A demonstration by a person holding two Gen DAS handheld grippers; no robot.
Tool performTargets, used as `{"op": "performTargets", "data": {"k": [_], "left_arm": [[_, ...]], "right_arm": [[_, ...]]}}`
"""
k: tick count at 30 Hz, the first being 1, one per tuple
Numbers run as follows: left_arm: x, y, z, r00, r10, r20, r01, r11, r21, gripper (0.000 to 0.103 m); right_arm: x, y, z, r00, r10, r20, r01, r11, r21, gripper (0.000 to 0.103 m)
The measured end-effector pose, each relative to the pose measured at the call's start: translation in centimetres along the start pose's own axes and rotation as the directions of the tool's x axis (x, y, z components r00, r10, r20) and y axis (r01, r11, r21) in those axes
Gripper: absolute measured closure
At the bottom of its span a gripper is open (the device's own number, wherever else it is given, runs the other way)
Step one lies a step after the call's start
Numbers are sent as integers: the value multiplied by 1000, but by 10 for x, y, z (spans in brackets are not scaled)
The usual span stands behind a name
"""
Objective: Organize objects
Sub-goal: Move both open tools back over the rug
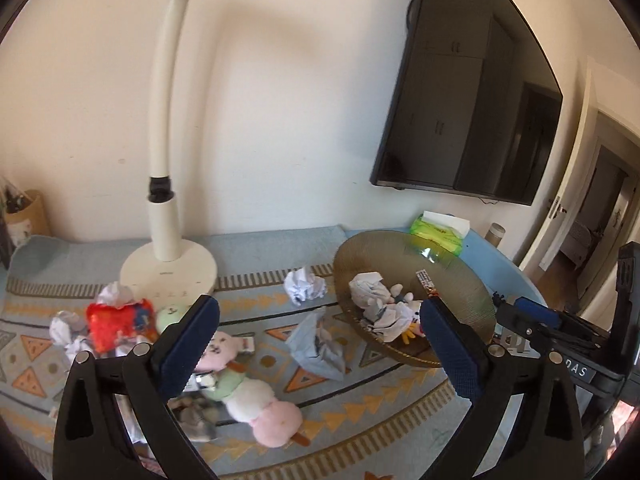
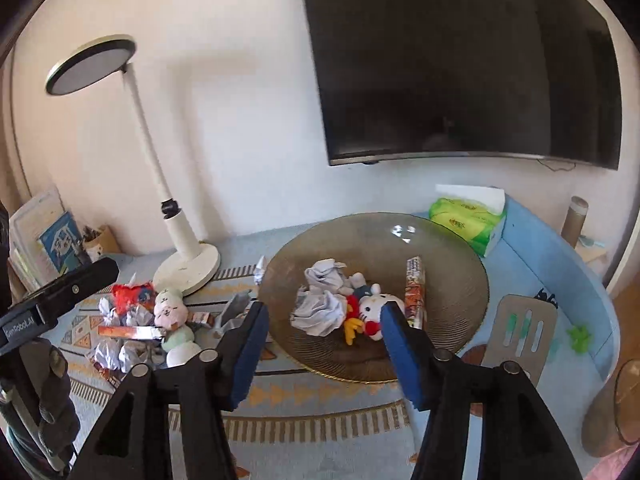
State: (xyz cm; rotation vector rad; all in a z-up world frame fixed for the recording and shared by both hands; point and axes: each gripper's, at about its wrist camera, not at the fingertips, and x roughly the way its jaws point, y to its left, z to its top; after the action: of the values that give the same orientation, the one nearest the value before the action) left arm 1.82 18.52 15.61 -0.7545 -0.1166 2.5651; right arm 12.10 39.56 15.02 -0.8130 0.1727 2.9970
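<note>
both hand-held grippers gape apart, empty: the left hand-held gripper (image 1: 320, 320) over a pink plush skewer (image 1: 244, 384) on the counter (image 1: 360, 412), the right hand-held gripper (image 2: 324, 316) before the glass bowl (image 2: 452, 300) with crumpled paper (image 2: 320, 308) inside.

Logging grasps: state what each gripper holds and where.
Nothing held. Left gripper and right gripper are both open, empty.

Lamp base (image 1: 168, 270) and glass bowl (image 1: 460, 280) flank open cloth between.
</note>
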Motion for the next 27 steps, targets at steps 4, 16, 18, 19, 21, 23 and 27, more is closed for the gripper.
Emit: {"op": "performTargets", "data": {"k": [4, 16, 18, 19, 21, 23, 27], "left_arm": [[-63, 65, -25, 989, 141, 51, -135, 985, -108, 1], [-90, 224, -133, 869, 470, -155, -495, 841, -220, 1], [-80, 228, -145, 859, 477, -185, -510, 830, -226, 1], [-76, 228, -145, 858, 471, -208, -510, 830, -225, 1], [-75, 219, -145, 851, 492, -184, -522, 832, -188, 1], [-73, 212, -146, 845, 502, -186, -529, 835, -150, 1], [-73, 210, -148, 845, 497, -194, -526, 838, -144, 1]], "right_arm": [[-7, 38, -27, 983, 173, 67, -179, 979, 96, 0], [99, 93, -101, 939, 223, -261, -199, 973, 117, 0], [107, 92, -102, 932, 204, -299, -172, 977, 128, 0], [111, 92, -102, 931, 186, -315, -152, 980, 129, 0], [115, 93, -103, 929, 153, -337, -117, 985, 123, 0], [116, 95, -104, 929, 130, -346, -100, 990, 103, 0], [113, 105, -105, 935, 102, -339, -92, 995, 45, 0]]}}
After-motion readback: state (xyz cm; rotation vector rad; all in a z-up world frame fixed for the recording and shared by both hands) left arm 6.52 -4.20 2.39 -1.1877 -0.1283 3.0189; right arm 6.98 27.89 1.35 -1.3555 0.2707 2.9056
